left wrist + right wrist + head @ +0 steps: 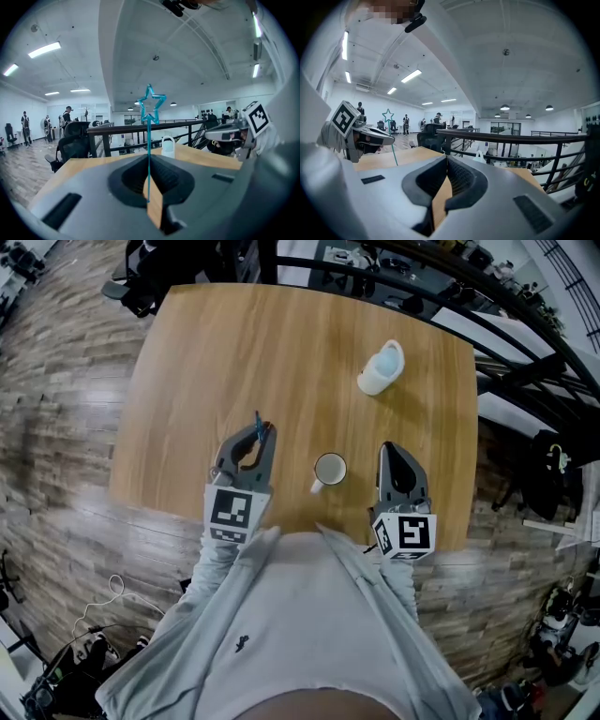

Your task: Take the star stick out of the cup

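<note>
My left gripper (pixel 262 430) is clamped on the blue star stick (pixel 150 105) – the star stands upright above the jaws, outside the mug (pixel 329 469), at its 9 o'clock. My right gripper (pixel 388 448), at the mug's 3 o'clock, has its jaws together and empty

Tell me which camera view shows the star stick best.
Left gripper view: the star stick stands central, star outline clear, stem clamped between the jaws. The right gripper view shows the stick small at left; the head view only a thin blue sliver.
</note>
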Demonstrator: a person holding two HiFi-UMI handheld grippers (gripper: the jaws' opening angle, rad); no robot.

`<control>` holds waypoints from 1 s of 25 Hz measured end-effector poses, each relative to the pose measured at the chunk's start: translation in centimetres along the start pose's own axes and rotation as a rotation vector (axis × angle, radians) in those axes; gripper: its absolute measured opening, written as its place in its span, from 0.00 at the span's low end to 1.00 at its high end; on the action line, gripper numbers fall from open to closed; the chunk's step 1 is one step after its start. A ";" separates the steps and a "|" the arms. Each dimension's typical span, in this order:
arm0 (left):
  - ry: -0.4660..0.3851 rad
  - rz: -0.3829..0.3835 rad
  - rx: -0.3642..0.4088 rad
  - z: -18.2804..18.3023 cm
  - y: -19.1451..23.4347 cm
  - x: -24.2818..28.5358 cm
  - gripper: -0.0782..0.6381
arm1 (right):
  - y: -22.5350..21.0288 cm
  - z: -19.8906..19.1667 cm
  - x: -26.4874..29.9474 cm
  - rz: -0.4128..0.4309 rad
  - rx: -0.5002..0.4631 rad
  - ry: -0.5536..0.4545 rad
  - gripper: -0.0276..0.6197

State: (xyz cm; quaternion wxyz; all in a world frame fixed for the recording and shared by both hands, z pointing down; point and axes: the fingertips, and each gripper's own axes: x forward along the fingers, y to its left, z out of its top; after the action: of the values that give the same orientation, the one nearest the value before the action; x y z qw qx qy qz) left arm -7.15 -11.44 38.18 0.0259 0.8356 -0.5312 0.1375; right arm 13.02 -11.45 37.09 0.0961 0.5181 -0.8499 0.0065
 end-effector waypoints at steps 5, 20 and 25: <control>0.017 -0.014 -0.012 -0.4 0.0 0.5 0.15 | -0.3 -0.2 0.2 -0.012 0.003 0.008 0.07; 0.016 -0.050 -0.026 -0.2 -0.7 1.0 0.15 | -0.7 -0.5 -0.2 -0.022 0.018 0.019 0.07; 0.014 -0.052 -0.032 -0.4 -0.6 1.0 0.15 | -0.5 -0.7 -0.2 -0.018 0.031 0.014 0.07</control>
State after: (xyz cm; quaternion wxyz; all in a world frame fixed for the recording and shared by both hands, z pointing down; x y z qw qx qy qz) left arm -6.32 -12.01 38.87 0.0465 0.8476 -0.5113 0.1342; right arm 13.70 -11.45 37.71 0.0942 0.5273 -0.8441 0.0223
